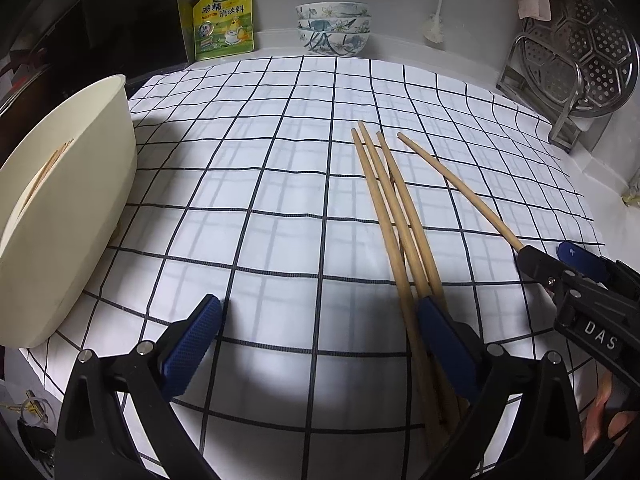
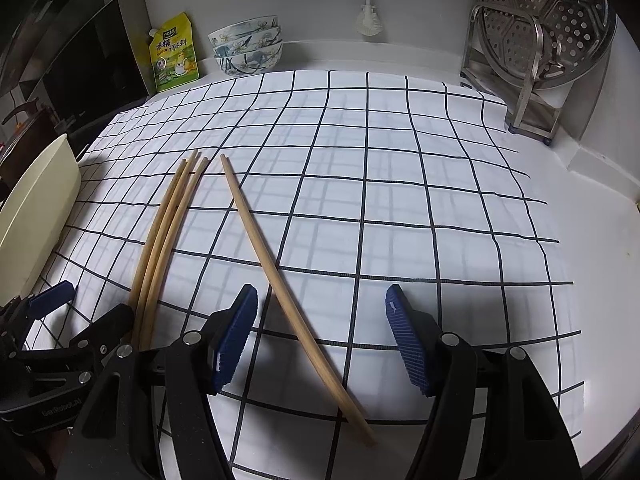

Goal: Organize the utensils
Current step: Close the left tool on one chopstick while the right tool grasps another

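With both grippers gaping, our right gripper (image 2: 320,340) straddles the lone chopstick (image 2: 280,276) lying on the checked cloth (image 2: 400,200) right of three others (image 2: 164,236), so we should lower squarely, then pinch.

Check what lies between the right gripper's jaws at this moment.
In the right wrist view, the right gripper is open, and the lone chopstick lies on the checked cloth between its jaws, untouched by either.

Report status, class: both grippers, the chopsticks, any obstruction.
Left gripper open, three bundled chopsticks at its right finger. Right gripper open, straddling the single chopstick. Cream bin left. Checked cloth unobstructed.
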Demonstrator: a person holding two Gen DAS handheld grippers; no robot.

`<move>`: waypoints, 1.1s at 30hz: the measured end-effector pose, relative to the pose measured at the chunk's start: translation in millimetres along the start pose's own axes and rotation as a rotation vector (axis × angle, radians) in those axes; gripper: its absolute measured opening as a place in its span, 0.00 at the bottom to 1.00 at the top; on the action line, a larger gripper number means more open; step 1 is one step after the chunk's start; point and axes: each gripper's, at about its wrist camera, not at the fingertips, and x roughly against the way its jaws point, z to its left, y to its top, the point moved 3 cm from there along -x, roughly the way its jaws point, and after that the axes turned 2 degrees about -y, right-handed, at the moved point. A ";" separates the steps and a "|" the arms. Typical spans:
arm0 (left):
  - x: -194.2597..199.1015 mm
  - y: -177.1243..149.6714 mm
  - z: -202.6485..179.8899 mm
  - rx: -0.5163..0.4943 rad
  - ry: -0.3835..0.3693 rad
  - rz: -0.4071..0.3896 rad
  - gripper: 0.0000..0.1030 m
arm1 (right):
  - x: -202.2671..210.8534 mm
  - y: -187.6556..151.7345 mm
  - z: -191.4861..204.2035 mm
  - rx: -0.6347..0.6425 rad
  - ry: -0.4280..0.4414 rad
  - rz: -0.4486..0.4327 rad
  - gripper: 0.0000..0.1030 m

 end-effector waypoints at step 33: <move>1.9 8.2 -9.8 -0.078 0.009 -0.044 0.09 | -4.0 1.3 20.9 0.071 0.020 -0.023 0.06</move>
